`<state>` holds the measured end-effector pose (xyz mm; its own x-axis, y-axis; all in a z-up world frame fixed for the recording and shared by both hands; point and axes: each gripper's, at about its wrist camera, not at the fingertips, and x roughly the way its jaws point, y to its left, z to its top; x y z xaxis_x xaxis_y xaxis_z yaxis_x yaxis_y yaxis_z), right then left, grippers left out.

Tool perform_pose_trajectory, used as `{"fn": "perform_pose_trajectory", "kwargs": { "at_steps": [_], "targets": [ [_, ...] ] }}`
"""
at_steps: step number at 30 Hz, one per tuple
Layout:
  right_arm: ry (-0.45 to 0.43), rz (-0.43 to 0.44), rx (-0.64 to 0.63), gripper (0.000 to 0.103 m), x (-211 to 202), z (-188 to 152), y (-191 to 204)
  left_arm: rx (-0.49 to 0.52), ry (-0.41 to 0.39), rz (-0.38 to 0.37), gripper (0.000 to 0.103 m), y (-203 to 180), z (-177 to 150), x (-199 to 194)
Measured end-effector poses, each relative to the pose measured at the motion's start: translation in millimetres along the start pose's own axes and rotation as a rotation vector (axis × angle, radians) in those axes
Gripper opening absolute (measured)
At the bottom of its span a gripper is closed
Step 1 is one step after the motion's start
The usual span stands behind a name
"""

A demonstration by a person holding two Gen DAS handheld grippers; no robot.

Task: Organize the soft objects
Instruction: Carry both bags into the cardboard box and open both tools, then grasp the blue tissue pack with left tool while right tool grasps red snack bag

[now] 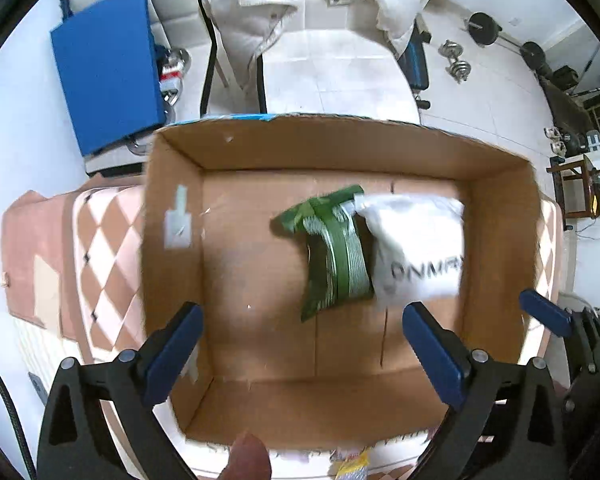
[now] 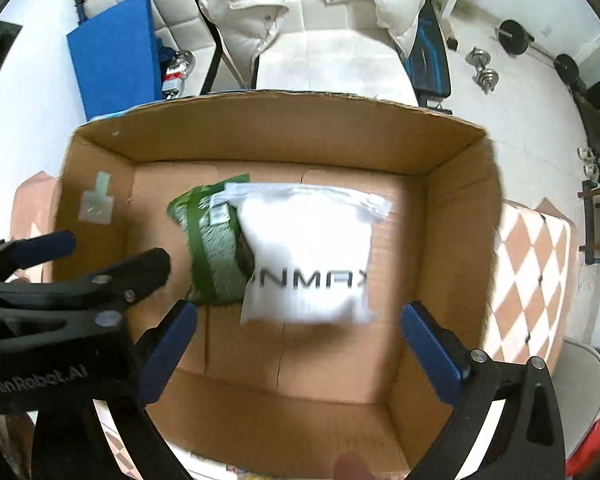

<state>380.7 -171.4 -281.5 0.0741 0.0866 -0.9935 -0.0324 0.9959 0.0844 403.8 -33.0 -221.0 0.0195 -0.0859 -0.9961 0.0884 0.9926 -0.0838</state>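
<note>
Both packs lie on the floor of the cardboard box (image 1: pixel 172 216), directly under the spread, empty left claw (image 1: pixel 300 356) and right claw (image 2: pixel 298 354): the green pack (image 1: pixel 332 256) and white pouch (image 2: pixel 308 256) look dropped in. Only the right view shows the pouch lapping the green pack

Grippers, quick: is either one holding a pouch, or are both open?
Left gripper: open, holding nothing, above the cardboard box.
Right gripper: open, holding nothing; white pouch lies in the box.

Left half of the cardboard box (image 1: pixel 496 240) floor lies bare; pouches (image 1: pixel 416 248) crowd the right.
</note>
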Motion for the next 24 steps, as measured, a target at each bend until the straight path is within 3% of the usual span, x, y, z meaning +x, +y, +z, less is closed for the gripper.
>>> {"fn": "perform_pose_trajectory", "kwargs": {
  "at_steps": [3, 7, 13, 18, 24],
  "targets": [
    [-0.038, 0.009, 0.018, 0.103, -35, -5, 9, 0.019, -0.046, 0.023, 0.102, -4, 13, -4],
    [-0.065, 0.004, 0.029, 0.103, -55, -26, 2, 0.025, -0.145, 0.055, 0.102, -7, -31, -34],
    [-0.086, -0.049, 0.023, 0.103, -74, -95, -14, 0.049, -0.241, 0.170, 0.102, -4, -98, -44],
    [-0.020, -0.089, 0.021, 0.103, -54, -154, -41, 0.149, -0.129, 0.274, 0.102, 7, -138, 16],
    [0.086, -0.133, 0.025, 0.103, -2, -193, -65, 0.326, 0.068, 0.418, 0.102, 13, -159, 111]
  ]
}}
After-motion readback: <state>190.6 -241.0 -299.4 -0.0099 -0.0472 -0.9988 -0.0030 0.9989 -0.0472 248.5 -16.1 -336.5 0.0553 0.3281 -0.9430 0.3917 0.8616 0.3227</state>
